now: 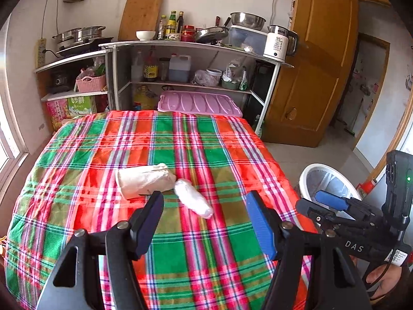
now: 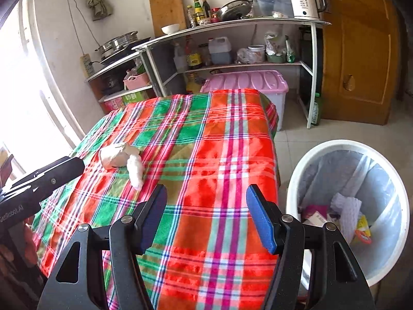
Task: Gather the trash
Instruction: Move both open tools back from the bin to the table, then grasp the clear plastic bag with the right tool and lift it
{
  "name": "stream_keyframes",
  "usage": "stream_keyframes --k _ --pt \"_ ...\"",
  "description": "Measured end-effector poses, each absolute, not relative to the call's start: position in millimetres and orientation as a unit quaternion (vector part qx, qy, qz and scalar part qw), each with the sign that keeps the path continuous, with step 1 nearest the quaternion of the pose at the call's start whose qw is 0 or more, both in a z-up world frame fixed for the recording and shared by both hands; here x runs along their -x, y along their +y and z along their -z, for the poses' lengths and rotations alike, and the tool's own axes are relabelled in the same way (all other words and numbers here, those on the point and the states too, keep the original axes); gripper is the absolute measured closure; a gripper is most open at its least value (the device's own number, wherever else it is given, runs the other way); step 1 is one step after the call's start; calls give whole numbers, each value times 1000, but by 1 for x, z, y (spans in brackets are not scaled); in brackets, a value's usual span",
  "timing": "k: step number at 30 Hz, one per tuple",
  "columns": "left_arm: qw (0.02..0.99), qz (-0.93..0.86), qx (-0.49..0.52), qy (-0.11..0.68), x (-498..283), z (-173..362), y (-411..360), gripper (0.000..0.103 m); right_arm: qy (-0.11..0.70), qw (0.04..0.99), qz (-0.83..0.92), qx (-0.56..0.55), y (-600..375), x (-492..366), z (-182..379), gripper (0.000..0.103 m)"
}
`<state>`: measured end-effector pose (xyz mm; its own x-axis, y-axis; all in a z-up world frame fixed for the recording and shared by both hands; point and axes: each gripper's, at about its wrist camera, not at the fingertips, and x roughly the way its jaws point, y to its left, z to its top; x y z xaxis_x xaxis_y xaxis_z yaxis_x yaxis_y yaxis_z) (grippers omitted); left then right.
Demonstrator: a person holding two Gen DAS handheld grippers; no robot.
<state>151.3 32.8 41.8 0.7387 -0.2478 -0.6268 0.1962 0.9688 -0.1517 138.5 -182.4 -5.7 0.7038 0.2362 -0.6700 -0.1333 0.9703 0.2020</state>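
Note:
Two pieces of trash lie together on the plaid tablecloth (image 1: 206,139): a white crumpled paper bundle (image 1: 144,180) (image 2: 113,156) and a wad of clear plastic (image 1: 192,199) (image 2: 135,171). My left gripper (image 1: 205,196) hovers open just short of them, nothing between its blue pads. My right gripper (image 2: 206,188) is open and empty over the cloth's right side, beside the white bin (image 2: 293,188). The left wrist view shows the right gripper (image 1: 309,201) in front of the bin (image 1: 307,173). Paper and wrappers (image 2: 346,217) lie inside the bin.
Behind the table stands a metal shelf rack (image 1: 196,45) with bottles, pans and a white kettle (image 1: 277,42). A pink-lidded box (image 2: 245,81) sits at its foot. A wooden door (image 2: 361,46) is at the right, a window (image 2: 25,90) at the left.

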Motion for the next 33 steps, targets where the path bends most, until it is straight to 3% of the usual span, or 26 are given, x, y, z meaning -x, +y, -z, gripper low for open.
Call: stream_keyframes --k 15,33 --pt "927 71 47 365 -199 -20 113 33 412 896 -167 -8 -90 -188 32 39" --pt "909 119 24 398 -246 7 117 27 450 875 -176 34 -47 -238 67 39"
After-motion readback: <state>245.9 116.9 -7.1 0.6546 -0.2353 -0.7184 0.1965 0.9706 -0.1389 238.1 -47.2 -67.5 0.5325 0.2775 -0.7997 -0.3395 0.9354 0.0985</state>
